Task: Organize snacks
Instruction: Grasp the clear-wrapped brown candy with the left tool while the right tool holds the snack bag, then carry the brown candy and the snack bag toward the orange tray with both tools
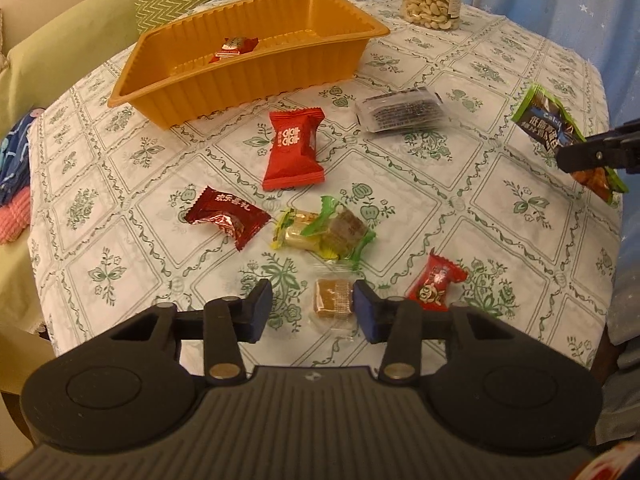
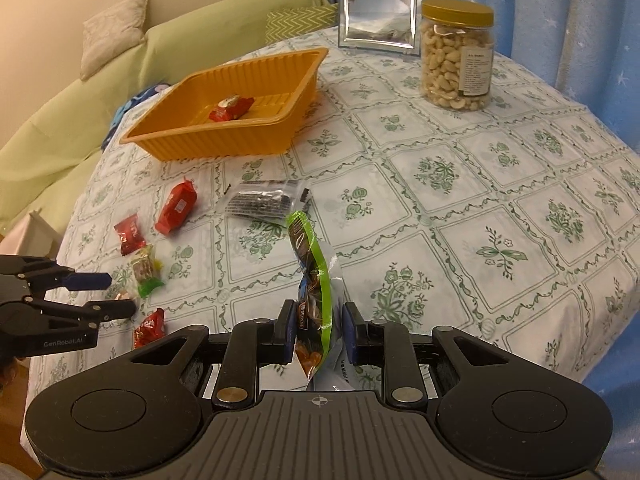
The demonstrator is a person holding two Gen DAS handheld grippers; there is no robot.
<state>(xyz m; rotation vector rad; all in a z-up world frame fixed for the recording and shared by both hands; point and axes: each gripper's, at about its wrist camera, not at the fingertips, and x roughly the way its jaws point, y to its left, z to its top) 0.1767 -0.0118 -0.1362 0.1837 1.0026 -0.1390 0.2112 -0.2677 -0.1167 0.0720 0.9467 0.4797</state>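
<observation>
Gripping the green packet (image 2: 312,280) upright in my right claw (image 2: 316,336); left claw (image 1: 313,309) open around the caramel (image 1: 333,297). Lift clear, carry to the orange tray (image 2: 224,142) near the table's far edge.

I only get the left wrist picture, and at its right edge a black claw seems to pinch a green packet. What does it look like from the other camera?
Observer: The right gripper is shut on the green snack packet, which stands on edge between its fingers, lifted above the tablecloth.
Operator: That nut jar is cut off at the top for me. Does it have a lid?
Observer: Yes, the cashew jar has a gold lid on it.
Operator: And the clear thing behind the orange tray?
Observer: It is an upright clear frame, standing beyond the orange tray, left of the jar.
</observation>
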